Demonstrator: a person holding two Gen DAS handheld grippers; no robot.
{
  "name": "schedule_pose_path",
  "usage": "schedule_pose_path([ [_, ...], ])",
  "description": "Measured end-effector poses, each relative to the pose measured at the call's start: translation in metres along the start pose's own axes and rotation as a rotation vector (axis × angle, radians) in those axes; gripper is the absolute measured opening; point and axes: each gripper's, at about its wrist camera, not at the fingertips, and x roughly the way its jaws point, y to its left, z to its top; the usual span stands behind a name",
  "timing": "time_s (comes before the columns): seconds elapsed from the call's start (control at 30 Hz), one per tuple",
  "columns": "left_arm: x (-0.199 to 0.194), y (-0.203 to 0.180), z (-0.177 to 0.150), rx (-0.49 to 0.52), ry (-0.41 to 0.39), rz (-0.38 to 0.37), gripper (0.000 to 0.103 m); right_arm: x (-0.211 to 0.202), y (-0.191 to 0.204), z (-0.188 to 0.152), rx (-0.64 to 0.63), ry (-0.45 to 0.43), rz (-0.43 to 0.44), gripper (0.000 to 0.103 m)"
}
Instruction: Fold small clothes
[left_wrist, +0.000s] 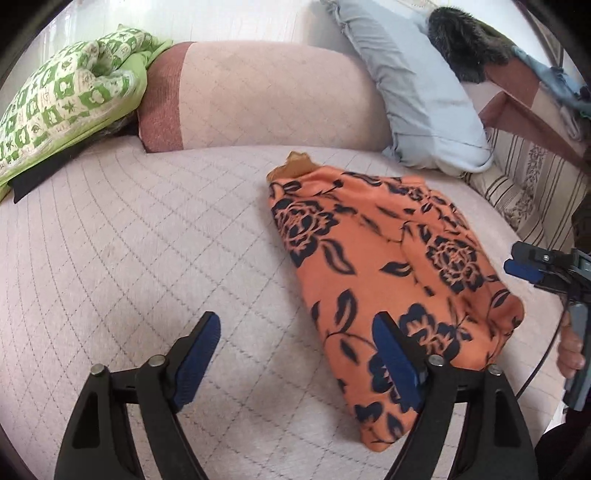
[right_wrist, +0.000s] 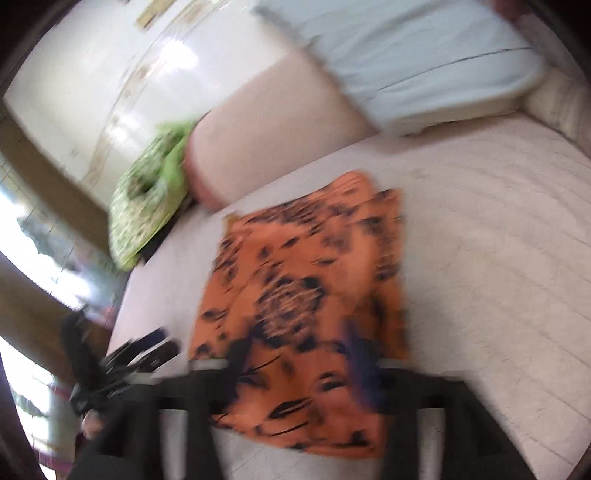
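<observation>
An orange garment with a dark floral print (left_wrist: 388, 280) is seen lying folded on the quilted pink bed (left_wrist: 147, 240), toward its right half, with its long axis running from the front edge back toward the pink bolster (left_wrist: 266, 96) at the head. The left hand-held gripper (left_wrist: 295, 354) is held low over the front of the bed with its jaws wide apart and nothing between them — its right finger (left_wrist: 395, 362) stands over the garment's near left edge, while the left finger (left_wrist: 195, 362) is over bare quilt, well clear of the cloth. Whether the right finger touches the fabric cannot be told. The right hand-held gripper (left_wrist: 524, 262) is seen at the right edge of the bed, just beside the garment's right side, carried by a hand (left_wrist: 570, 350). In the right wrist view, which is badly blurred, the garment (right_wrist: 306, 295) lies straight ahead of the right hand-held gripper (right_wrist: 299, 373), its near edge reaching back between the two fingers; the jaws are spread and no cloth is seen pinched by them. A green patterned cushion (left_wrist: 70, 96) rests at the far left corner of the bed, and a pale blue pillow (left_wrist: 413, 81) leans at the far right.
</observation>
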Motion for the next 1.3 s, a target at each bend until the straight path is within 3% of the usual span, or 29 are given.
schedule_pose_path([
  [0.1, -0.002, -0.010, 0.000, 0.018, -0.025, 0.023, 0.088, 0.004, -0.019, 0.007, 0.055, 0.022, 0.020, 0.078],
  [0.23, 0.005, -0.019, 0.001, 0.048, 0.010, 0.062, 0.088, 0.009, -0.025, 0.008, 0.068, 0.036, 0.031, 0.078],
  [0.77, 0.009, -0.023, 0.004, -0.003, 0.030, 0.092, 0.088, 0.021, -0.030, 0.003, 0.065, 0.078, 0.066, 0.078],
  [1.3, 0.019, -0.038, 0.007, 0.015, 0.032, 0.102, 0.088, 0.019, -0.040, -0.001, 0.073, 0.071, 0.116, 0.078],
])
